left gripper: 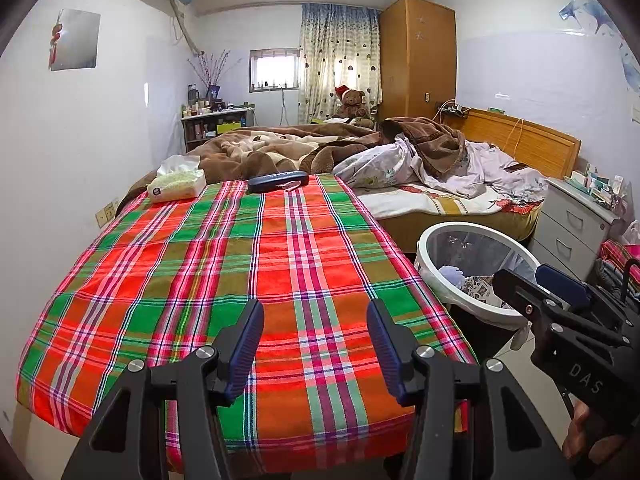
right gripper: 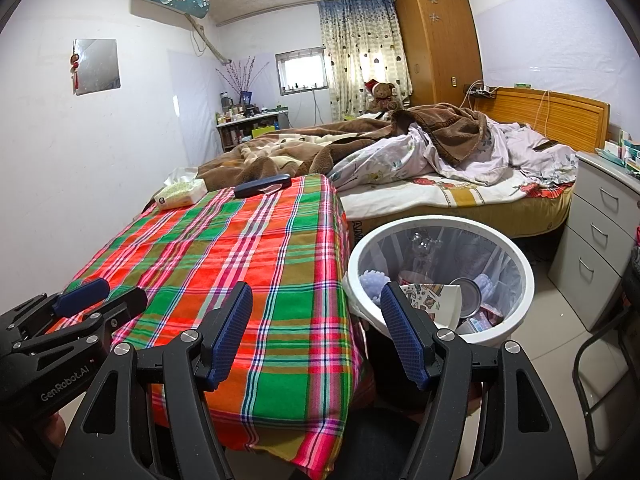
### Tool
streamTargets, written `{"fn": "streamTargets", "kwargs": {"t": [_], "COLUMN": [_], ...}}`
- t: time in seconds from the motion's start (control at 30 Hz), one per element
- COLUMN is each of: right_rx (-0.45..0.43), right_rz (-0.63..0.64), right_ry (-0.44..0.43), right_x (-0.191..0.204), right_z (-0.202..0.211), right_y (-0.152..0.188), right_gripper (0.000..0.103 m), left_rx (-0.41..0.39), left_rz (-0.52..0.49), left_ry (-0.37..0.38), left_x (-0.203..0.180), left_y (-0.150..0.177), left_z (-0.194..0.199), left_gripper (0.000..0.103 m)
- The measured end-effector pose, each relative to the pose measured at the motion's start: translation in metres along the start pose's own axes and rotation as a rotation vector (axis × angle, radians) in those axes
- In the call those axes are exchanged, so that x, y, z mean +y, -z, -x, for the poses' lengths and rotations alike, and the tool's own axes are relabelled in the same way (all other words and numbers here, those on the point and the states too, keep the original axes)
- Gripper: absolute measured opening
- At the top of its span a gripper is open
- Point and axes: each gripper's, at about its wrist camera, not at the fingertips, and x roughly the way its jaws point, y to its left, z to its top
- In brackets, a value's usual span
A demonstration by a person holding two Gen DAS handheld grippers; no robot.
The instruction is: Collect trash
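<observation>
Plaid cloth (left gripper: 240, 260) covers the table beneath us. We hold our left gripper (left gripper: 315, 344) and right gripper (right gripper: 316, 332) level, both spread wide and empty. Just right of the table stands the round white bin (right gripper: 520, 264), mouth upward, trash (right gripper: 432, 300) inside its clear liner.

My table (left gripper: 224, 280) wears a red and green plaid cloth (right gripper: 224, 264). At its far end lie a tissue pack (left gripper: 176, 186) and a dark blue case (left gripper: 278, 181), with what may be a small wrapper (left gripper: 292, 187) touching the case. A white bin (right gripper: 516, 264) stands on the tiled floor (right gripper: 560, 320) beside the table.
</observation>
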Motion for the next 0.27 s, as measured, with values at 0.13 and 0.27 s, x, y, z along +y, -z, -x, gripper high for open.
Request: {"fn": "streamTargets", "kwargs": {"t": [0.13, 0.27], "right_rx": [0.0, 0.0], "right_rz": [0.001, 0.001], "right_ry": [0.0, 0.0], "right_x": [0.0001, -0.0001], "right_z": [0.0, 0.0], "right_y": [0.0, 0.0002], "right_gripper": [0.068, 0.068], "left_rx": [-0.001, -0.001], "left_rz": [-0.001, 0.0], "left_ry": [0.001, -0.001], "left_x": [0.0, -0.0002], "left_y": [0.0007, 0.0009], "left_z": [0.0004, 0.0003], "left_gripper": [0.053, 0.053]}}
